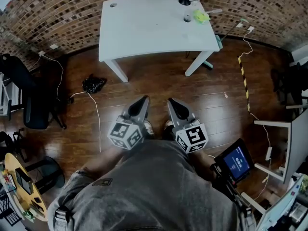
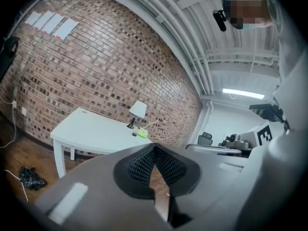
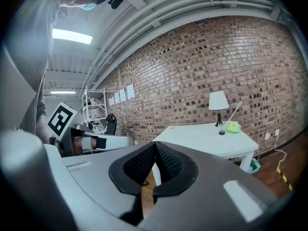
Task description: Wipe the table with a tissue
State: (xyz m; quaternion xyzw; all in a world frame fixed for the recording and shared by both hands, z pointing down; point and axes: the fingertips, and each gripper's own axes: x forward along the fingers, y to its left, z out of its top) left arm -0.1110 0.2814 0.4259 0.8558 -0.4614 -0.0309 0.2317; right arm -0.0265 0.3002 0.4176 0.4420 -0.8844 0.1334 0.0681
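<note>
Nearest is the person's grey shirt point(image 1: 144, 186), which hides both hands. Beyond it the left gripper point(image 1: 143, 99) and the right gripper point(image 1: 171, 101) sit side by side over the wooden floor point(image 1: 159, 88). Each has its pads pressed together at the tips, with nothing between them. Their marker cubes point(image 1: 126, 134) carry black-and-white square patterns only, no words. At the right a small device with a blue screen point(image 1: 237, 161) shows lines of writing too small to read. A crumpled black bag point(image 1: 93, 84) lies on the floor to the left, beside a white cable.

Farther on stands the white table point(image 1: 149, 28), well apart from both grippers, its top mostly bare. At its far right corner are a white-shaded lamp point(image 3: 218, 101), a small dark cup point(image 1: 187, 18) and a yellow-green wad point(image 1: 200, 16) – possibly the tissue, but too small to tell. Behind runs the brick wall point(image 2: 96, 71); the sheets of paper point(image 2: 53, 23) pinned there are illegible.
</note>
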